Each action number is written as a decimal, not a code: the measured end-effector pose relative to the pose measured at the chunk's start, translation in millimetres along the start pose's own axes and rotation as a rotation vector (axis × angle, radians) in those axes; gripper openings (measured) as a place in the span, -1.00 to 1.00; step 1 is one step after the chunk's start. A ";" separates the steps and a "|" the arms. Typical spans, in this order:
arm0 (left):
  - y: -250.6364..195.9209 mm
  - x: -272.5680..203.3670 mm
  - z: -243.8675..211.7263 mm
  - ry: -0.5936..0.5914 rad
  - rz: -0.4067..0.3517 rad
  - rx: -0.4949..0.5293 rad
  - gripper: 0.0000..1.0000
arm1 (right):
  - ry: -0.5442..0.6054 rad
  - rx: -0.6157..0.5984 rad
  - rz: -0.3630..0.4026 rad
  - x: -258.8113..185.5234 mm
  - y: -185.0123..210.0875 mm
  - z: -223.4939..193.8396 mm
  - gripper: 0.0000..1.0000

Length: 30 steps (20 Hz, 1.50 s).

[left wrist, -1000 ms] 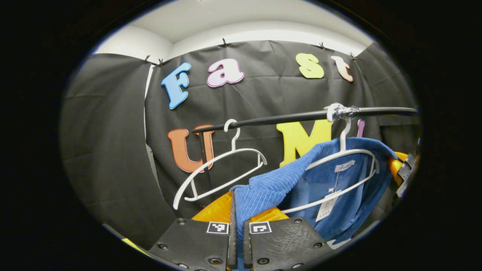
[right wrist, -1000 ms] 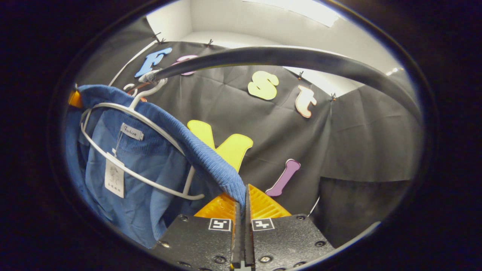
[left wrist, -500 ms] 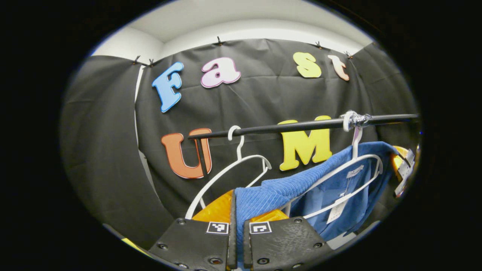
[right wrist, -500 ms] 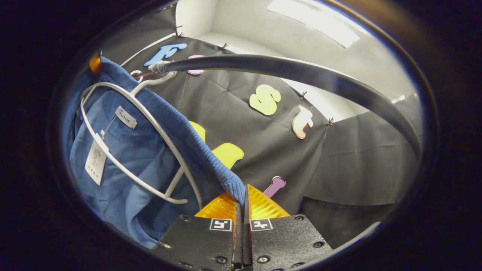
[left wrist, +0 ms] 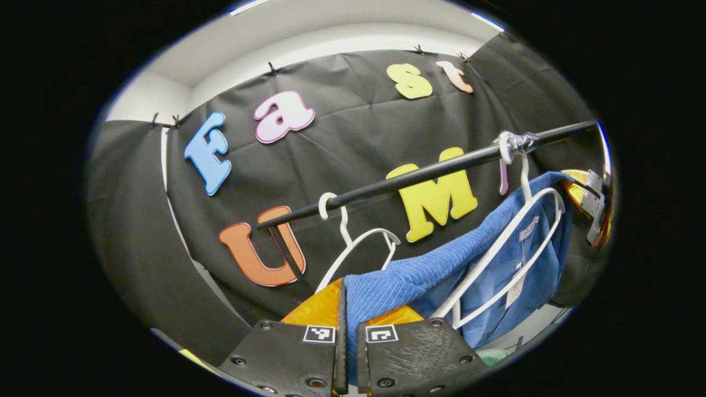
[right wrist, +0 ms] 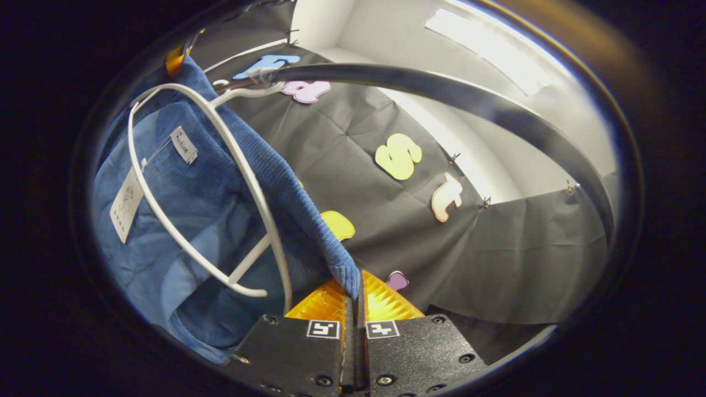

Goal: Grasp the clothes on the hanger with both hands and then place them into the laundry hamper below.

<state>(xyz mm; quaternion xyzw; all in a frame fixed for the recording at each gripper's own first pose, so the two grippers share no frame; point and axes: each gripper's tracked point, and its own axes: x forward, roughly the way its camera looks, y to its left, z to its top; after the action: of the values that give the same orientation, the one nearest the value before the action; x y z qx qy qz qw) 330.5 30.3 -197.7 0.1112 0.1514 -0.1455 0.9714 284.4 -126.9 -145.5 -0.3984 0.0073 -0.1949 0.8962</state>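
Under the black rail [left wrist: 419, 175], both grippers' fingers [left wrist: 346, 309] [right wrist: 353, 300] pinch the blue sweater [left wrist: 408, 278] tight, but it might snag on the white hanger [right wrist: 220, 182] and tug it.

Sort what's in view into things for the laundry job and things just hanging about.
For the job:
blue ribbed knit sweater
white plastic hanger under it
left gripper
right gripper

Just there:
empty white plastic hanger
black metal rail

Our right tongs [right wrist: 353, 300] pinch the blue sweater's [right wrist: 182, 209] ribbed edge; sweater hangs w/ white hanger [right wrist: 220, 182] inside it, hooked on the black rail [right wrist: 469, 105] overhead.
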 end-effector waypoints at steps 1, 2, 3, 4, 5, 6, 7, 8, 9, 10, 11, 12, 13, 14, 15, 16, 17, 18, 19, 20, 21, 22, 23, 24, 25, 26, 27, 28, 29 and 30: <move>-0.6 4.1 -6.5 0.010 -0.014 -0.004 -0.87 | -0.003 -0.013 0.007 0.7 2.8 -2.6 -0.92; -3.5 6.2 -13.3 0.017 -0.029 -0.008 -0.87 | 0.001 -0.016 0.013 0.4 5.5 -4.8 -0.92; -7.6 7.3 -19.5 0.023 -0.047 -0.017 -0.87 | 0.005 -0.013 0.017 -0.1 8.2 -7.0 -0.92; -12.3 7.7 -25.6 0.028 -0.067 -0.028 -0.87 | 0.017 -0.008 0.024 0.4 11.3 -10.8 -0.91; -18.1 9.4 -30.1 0.032 -0.090 -0.041 -0.87 | 0.030 -0.002 0.031 0.2 14.5 -14.8 -0.92; -22.8 11.8 -36.1 0.040 -0.109 -0.049 -0.87 | 0.046 0.007 0.041 3.0 16.1 -20.8 -0.92; -28.3 13.5 -41.2 0.049 -0.130 -0.056 -0.87 | 0.059 0.019 0.053 3.3 17.4 -25.0 -0.92; -33.6 14.6 -47.2 0.058 -0.149 -0.061 -0.87 | 0.071 0.030 0.060 4.1 19.9 -27.7 -0.92; -39.1 16.1 -50.6 0.062 -0.171 -0.066 -0.87 | 0.080 0.039 0.064 4.4 22.1 -30.6 -0.92; -42.2 14.8 -51.7 0.059 -0.187 -0.069 -0.87 | 0.090 0.041 0.065 5.3 23.4 -34.2 -0.92; -44.5 15.5 -51.6 0.052 -0.201 -0.074 -0.87 | 0.098 0.045 0.067 5.4 22.7 -36.9 -0.91; -43.8 15.3 -51.9 0.040 -0.209 -0.083 -0.87 | 0.102 0.050 0.069 1.3 19.2 -42.6 -0.92; -44.1 15.2 -51.5 0.032 -0.218 -0.097 -0.87 | 0.109 0.061 0.075 -2.2 19.5 -45.1 -0.92; -44.7 15.1 -51.7 0.023 -0.227 -0.115 -0.87 | 0.110 0.073 0.079 -4.6 19.1 -46.8 -0.92; -45.9 14.5 -53.2 0.026 -0.239 -0.134 -0.87 | 0.113 0.078 0.086 -5.0 20.2 -46.8 -0.92; -45.9 12.6 -55.7 0.031 -0.255 -0.149 -0.87 | 0.111 0.075 0.094 -2.3 21.9 -47.2 -0.92; -46.5 10.8 -55.5 0.033 -0.272 -0.163 -0.87 | 0.110 0.066 0.107 -1.9 23.3 -47.2 -0.92; -48.0 6.8 -57.0 0.044 -0.294 -0.181 -0.87 | 0.106 0.059 0.120 -1.2 25.1 -47.4 -0.92; -50.6 4.0 -57.6 0.054 -0.318 -0.205 -0.87 | 0.102 0.059 0.128 -2.5 24.8 -46.6 -0.89; -52.0 3.0 -58.2 0.061 -0.340 -0.225 -0.87 | 0.103 0.056 0.138 -3.1 23.7 -48.7 -0.92; -53.5 1.6 -61.4 0.079 -0.362 -0.237 -0.87 | 0.105 0.051 0.150 -3.9 25.5 -50.3 -0.92; -55.2 -0.3 -62.9 0.090 -0.380 -0.251 -0.87 | 0.102 0.038 0.163 -5.7 29.1 -52.7 -0.92; -56.1 -2.5 -63.1 0.095 -0.388 -0.262 -0.87 | 0.095 0.029 0.172 -7.7 31.1 -53.4 -0.92; -57.2 -3.5 -62.3 0.099 -0.389 -0.265 -0.87 | 0.091 0.019 0.176 -8.8 29.4 -55.4 -0.91; -57.6 -3.5 -62.0 0.099 -0.386 -0.260 -0.87 | 0.090 0.018 0.177 -9.2 29.2 -55.2 -0.88; -59.1 -4.9 -63.6 0.108 -0.390 -0.261 -0.78 | 0.092 0.017 0.184 -11.2 28.9 -57.4 -0.88; -63.7 -8.1 -66.4 0.140 -0.410 -0.292 -0.87 | 0.095 0.013 0.190 -11.5 28.7 -59.0 -0.92; -67.0 -13.5 -68.9 0.175 -0.425 -0.332 -0.87 | 0.099 0.010 0.191 -10.5 28.3 -59.5 -0.92; -61.3 -13.1 -69.9 0.185 -0.403 -0.339 -0.80 | 0.097 0.011 0.201 -11.1 28.0 -58.9 -0.89; -58.8 -14.2 -70.8 0.205 -0.383 -0.341 -0.87 | 0.094 0.013 0.211 -12.2 28.1 -58.3 -0.92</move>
<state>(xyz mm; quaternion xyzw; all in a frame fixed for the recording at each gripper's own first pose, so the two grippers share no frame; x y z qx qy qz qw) 280.4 -2.5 -269.0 -0.0705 0.2896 -0.2867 0.9105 273.1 -147.0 -207.2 -0.3801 0.0901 -0.1182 0.9129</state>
